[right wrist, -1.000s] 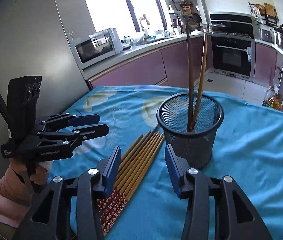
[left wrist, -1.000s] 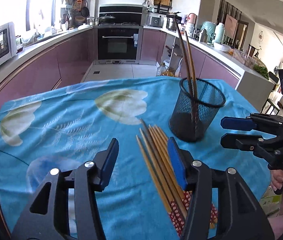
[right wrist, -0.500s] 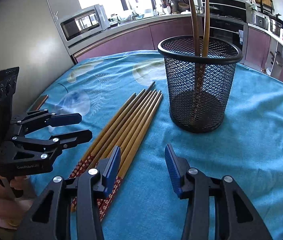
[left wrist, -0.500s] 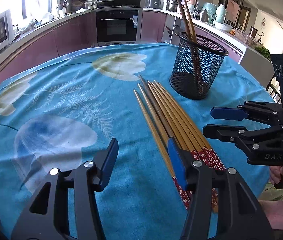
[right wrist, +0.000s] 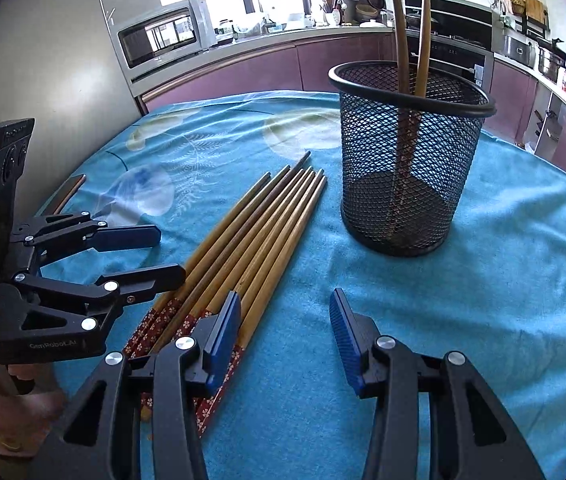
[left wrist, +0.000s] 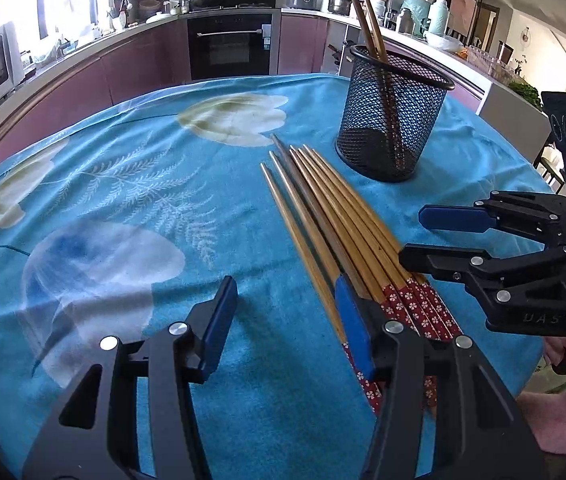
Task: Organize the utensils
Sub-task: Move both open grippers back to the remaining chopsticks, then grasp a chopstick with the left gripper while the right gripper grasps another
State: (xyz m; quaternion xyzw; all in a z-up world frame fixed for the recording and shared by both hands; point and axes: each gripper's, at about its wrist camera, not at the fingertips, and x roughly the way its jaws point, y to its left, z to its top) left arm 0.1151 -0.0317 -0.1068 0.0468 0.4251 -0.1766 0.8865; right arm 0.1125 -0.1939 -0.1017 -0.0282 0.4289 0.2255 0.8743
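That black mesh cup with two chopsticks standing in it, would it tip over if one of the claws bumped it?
Probably fairly easily. The mesh cup is open wire, so it looks light for its size. The two chopsticks lean against its rim and reach well above it, which likely makes it top-heavy. It also stands on a soft tablecloth, so a nudge near the rim might tip it rather than slide it.

Left gripper [left wrist: 285,312] pitched downward, jaws parted about halfway, nothing between the blue pads [left wrist: 219,320]. Right gripper [right wrist: 285,322] at a like downward pitch, jaws also parted about halfway, gap bare. In the left wrist view the right gripper sits off the right-hand jaw, turned on its side, one finger stacked over the other. A hand [right wrist: 7,384] grips the left gripper's handle from below.
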